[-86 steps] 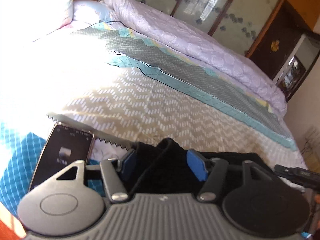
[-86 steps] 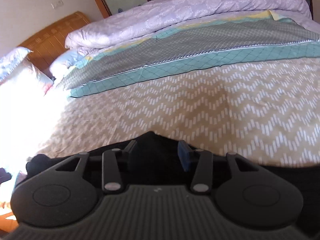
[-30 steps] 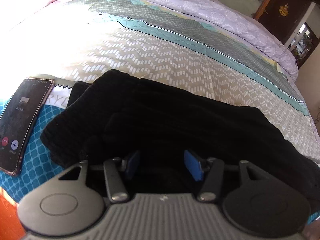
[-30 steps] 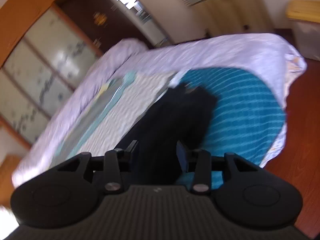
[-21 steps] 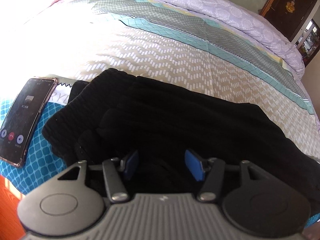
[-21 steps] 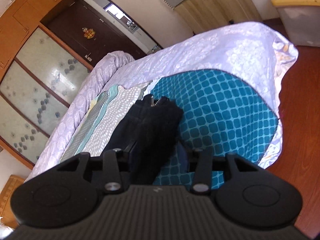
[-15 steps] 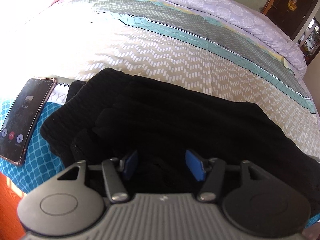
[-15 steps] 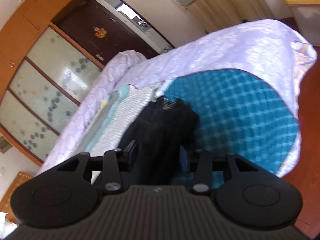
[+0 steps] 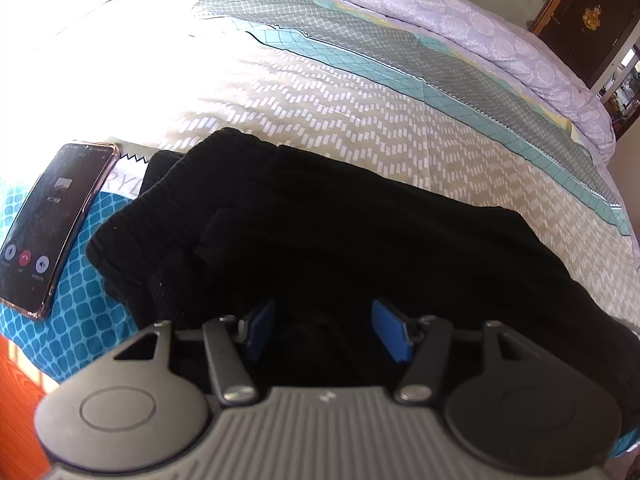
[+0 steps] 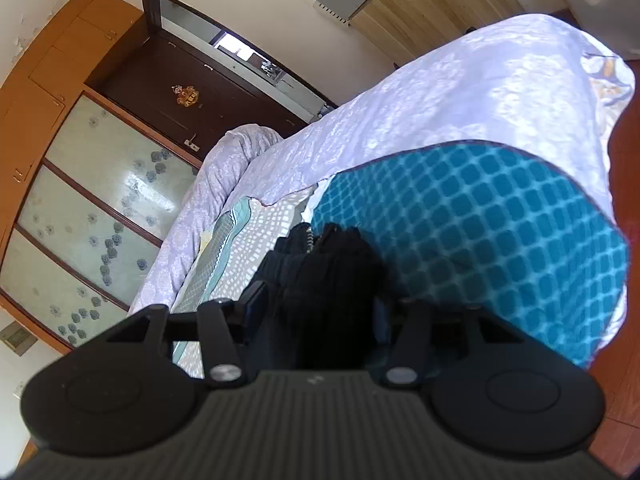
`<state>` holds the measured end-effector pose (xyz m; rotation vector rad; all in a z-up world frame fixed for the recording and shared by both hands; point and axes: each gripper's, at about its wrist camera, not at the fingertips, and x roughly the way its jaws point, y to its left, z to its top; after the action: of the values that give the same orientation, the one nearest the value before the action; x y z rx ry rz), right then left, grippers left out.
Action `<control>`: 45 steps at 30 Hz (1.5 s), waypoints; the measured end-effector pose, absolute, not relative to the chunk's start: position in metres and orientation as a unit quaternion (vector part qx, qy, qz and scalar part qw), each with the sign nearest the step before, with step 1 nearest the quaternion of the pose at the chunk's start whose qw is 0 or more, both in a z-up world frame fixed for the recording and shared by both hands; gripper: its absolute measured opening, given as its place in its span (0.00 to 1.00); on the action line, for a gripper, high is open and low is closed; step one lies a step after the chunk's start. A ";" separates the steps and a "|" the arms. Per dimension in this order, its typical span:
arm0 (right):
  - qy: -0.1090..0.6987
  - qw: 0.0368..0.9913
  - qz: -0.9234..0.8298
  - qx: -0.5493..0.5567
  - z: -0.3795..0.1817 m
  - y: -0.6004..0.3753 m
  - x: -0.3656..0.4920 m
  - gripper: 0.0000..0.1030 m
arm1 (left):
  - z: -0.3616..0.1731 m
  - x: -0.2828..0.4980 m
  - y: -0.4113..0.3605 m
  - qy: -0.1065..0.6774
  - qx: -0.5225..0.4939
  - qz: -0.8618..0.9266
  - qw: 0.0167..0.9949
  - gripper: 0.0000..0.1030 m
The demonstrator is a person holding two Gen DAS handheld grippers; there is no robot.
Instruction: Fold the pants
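Note:
Black pants (image 9: 340, 232) lie folded lengthwise along the near edge of the bed, waistband at the left. My left gripper (image 9: 326, 330) is open, its blue pads (image 9: 390, 332) spread just above the near edge of the pants, holding nothing. In the right wrist view the pants (image 10: 324, 272) stretch away along the bed, ending at the leg cuffs. My right gripper (image 10: 316, 316) is open, jaws either side of the black fabric, not closed on it.
A phone (image 9: 52, 220) with a call screen lies on the blue patterned sheet (image 9: 92, 320) left of the pants. A lilac quilt (image 9: 460, 28) is rolled at the far side. The bed's edge drops to red-brown floor (image 10: 624, 380). A wardrobe (image 10: 100, 200) stands behind.
Both grippers let go of the pants, which now lie flat on the bed. The right gripper swung round to look along the pants toward the foot of the bed.

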<state>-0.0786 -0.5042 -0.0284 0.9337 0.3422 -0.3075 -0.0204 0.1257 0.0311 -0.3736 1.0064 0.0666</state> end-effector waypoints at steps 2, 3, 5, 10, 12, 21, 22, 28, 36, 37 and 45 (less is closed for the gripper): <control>0.159 0.873 -0.130 0.442 -0.017 -0.498 -0.080 0.22 | 0.032 -0.023 0.128 0.475 -0.184 0.029 0.860 0.54; 0.157 0.881 -0.124 0.429 -0.008 -0.492 -0.081 0.22 | 0.033 -0.025 0.129 0.472 -0.188 0.028 0.861 0.54; 0.162 0.894 -0.114 0.401 0.010 -0.478 -0.083 0.22 | 0.035 -0.029 0.131 0.468 -0.197 0.024 0.861 0.54; 0.164 0.925 -0.049 0.339 0.049 -0.431 -0.085 0.22 | 0.040 -0.037 0.136 0.457 -0.214 0.009 0.864 0.54; 0.179 0.936 -0.009 0.303 0.059 -0.401 -0.078 0.21 | 0.042 -0.042 0.138 0.451 -0.222 0.003 0.864 0.54; 0.340 0.908 0.163 0.185 0.029 -0.244 -0.031 0.25 | 0.045 -0.062 0.158 0.435 -0.248 -0.006 0.865 0.54; 0.373 0.891 0.179 0.186 0.016 -0.235 -0.024 0.32 | 0.047 -0.065 0.162 0.431 -0.250 -0.009 0.867 0.54; 0.391 0.879 0.208 0.175 0.026 -0.235 -0.036 0.53 | 0.066 -0.092 0.193 0.391 -0.262 -0.027 0.882 0.57; 0.284 0.922 0.162 0.208 0.083 -0.251 -0.039 0.36 | 0.060 -0.110 0.233 0.372 -0.306 0.025 0.876 0.59; 0.289 0.923 0.147 0.208 0.078 -0.248 -0.032 0.33 | 0.056 -0.111 0.237 0.375 -0.311 0.030 0.873 0.59; 0.407 0.897 0.089 0.149 0.015 -0.220 -0.015 0.30 | 0.035 -0.121 0.256 0.382 -0.335 0.041 0.860 0.65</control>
<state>-0.0154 -0.2204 0.0149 0.3080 0.8437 0.1844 -0.1209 0.2562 0.0352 -0.7036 0.8017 0.0853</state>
